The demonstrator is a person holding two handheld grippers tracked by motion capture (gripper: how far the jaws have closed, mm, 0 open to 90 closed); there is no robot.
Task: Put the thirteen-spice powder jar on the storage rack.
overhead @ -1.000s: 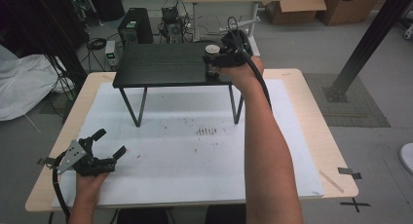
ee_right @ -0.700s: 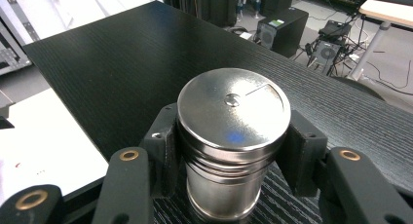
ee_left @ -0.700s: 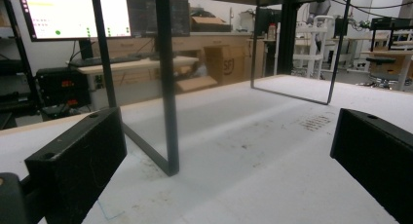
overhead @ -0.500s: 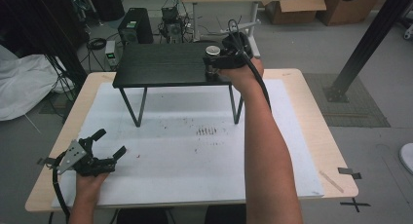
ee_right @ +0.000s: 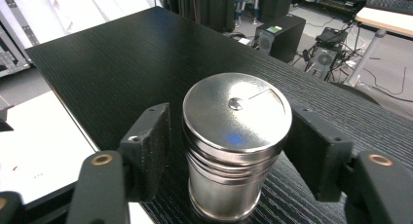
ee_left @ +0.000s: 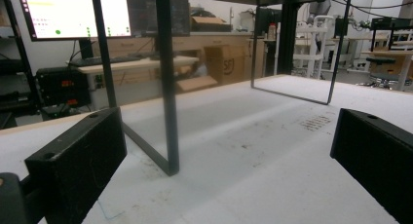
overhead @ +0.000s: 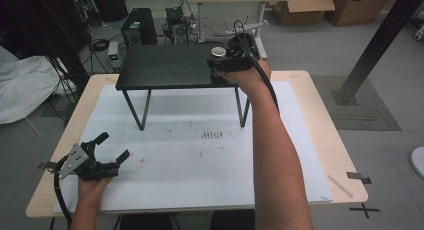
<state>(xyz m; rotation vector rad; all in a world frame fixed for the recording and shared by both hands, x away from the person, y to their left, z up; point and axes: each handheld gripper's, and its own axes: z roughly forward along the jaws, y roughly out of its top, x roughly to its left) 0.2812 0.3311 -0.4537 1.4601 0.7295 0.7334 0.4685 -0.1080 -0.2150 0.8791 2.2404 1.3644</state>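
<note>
Right gripper (overhead: 223,63): it is held over the right end of the black shelf (overhead: 165,65), with the person's right arm stretched forward. Compared with a second ago, almost no shift is seen.
Right jaws: they are placed on both sides of the metal canister (ee_right: 234,145). In the right gripper view a narrow gap is seen on the left side; on the right side contact cannot be told, so a firm grasp cannot be confirmed.
Metal canister: it is stood upright on the black shelf near its right front corner, with the round lid on top. Its place is unchanged from the earlier frames.
Left gripper (overhead: 111,149): it is rested low on the white mat (overhead: 200,160) near the front left corner, jaws spread wide with nothing between them. The same pose is seen as before.
Black shelf: it is raised on thin legs above the mat, at the far side of the table (overhead: 325,135).
</note>
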